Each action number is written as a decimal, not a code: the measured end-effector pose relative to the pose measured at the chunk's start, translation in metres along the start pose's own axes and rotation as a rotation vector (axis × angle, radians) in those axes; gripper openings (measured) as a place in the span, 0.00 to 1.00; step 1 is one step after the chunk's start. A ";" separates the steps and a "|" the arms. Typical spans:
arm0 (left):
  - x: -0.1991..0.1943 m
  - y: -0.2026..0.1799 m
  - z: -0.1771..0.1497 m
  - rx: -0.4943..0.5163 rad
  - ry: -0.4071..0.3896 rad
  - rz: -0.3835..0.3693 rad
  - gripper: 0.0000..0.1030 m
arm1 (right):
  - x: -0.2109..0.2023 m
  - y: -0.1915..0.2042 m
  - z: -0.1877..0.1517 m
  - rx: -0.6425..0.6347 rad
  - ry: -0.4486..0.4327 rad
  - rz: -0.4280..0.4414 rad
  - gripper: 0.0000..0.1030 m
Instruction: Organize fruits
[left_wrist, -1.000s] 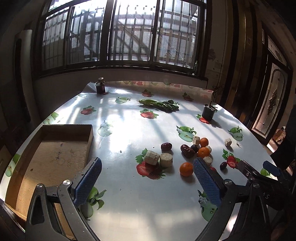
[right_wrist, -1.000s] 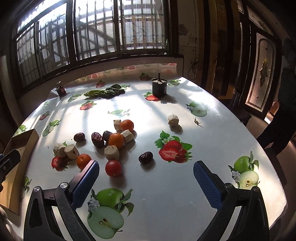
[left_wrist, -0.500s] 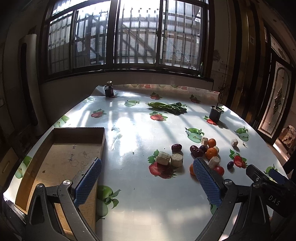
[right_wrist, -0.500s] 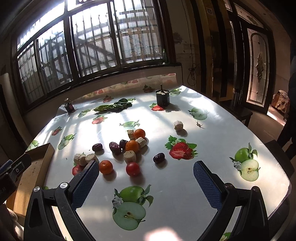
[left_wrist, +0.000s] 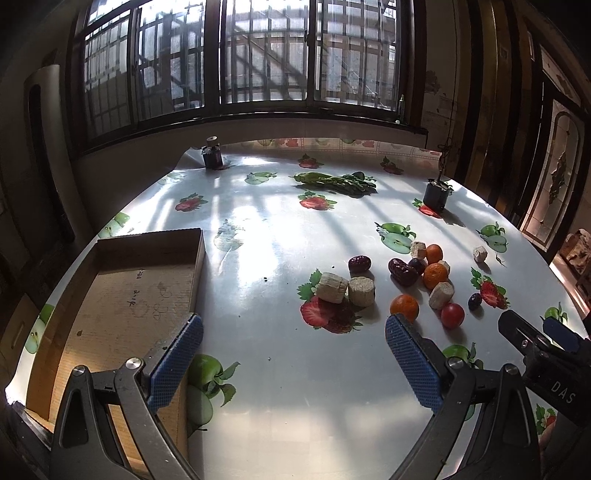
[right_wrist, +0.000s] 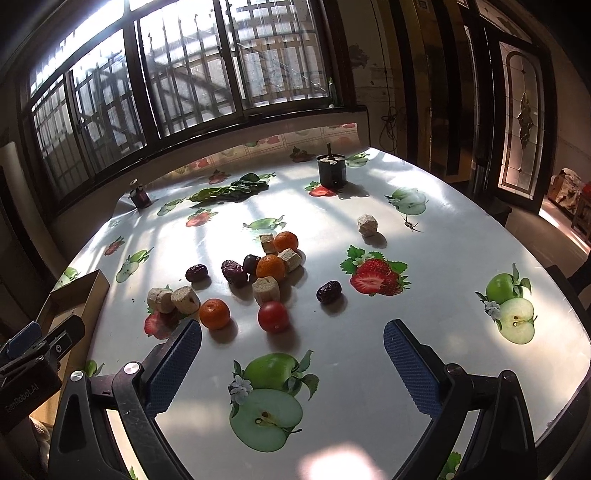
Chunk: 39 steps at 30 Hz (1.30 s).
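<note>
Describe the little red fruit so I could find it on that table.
Start at the heap of fruit on the glossy fruit-print tablecloth. On its near edge, beside a round orange mandarin, sits the small smooth red tomato, the only real red fruit there.

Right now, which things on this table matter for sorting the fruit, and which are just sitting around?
For the job: oranges, red tomato, dates, cardboard box.

Just lying about: pale chunks, leafy greens, dark pot, small bottle.
</note>
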<state>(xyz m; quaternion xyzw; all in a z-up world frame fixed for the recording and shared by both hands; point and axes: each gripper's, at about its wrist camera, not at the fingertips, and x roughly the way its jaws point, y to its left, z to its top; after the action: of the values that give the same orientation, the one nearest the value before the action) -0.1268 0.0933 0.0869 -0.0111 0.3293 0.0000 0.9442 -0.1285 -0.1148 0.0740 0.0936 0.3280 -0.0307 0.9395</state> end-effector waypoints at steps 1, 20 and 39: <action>0.001 0.000 0.000 0.000 0.003 0.001 0.96 | 0.001 0.001 0.000 -0.004 0.001 0.001 0.97; 0.026 0.028 0.005 -0.068 0.098 -0.047 0.96 | 0.008 -0.046 0.011 -0.008 0.033 -0.025 0.70; 0.077 0.007 0.027 -0.053 0.210 -0.137 0.54 | 0.069 -0.001 0.011 -0.165 0.196 0.169 0.60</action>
<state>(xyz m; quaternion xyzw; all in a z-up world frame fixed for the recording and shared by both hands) -0.0495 0.1000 0.0595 -0.0583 0.4249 -0.0571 0.9016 -0.0682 -0.1179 0.0397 0.0460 0.4106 0.0847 0.9067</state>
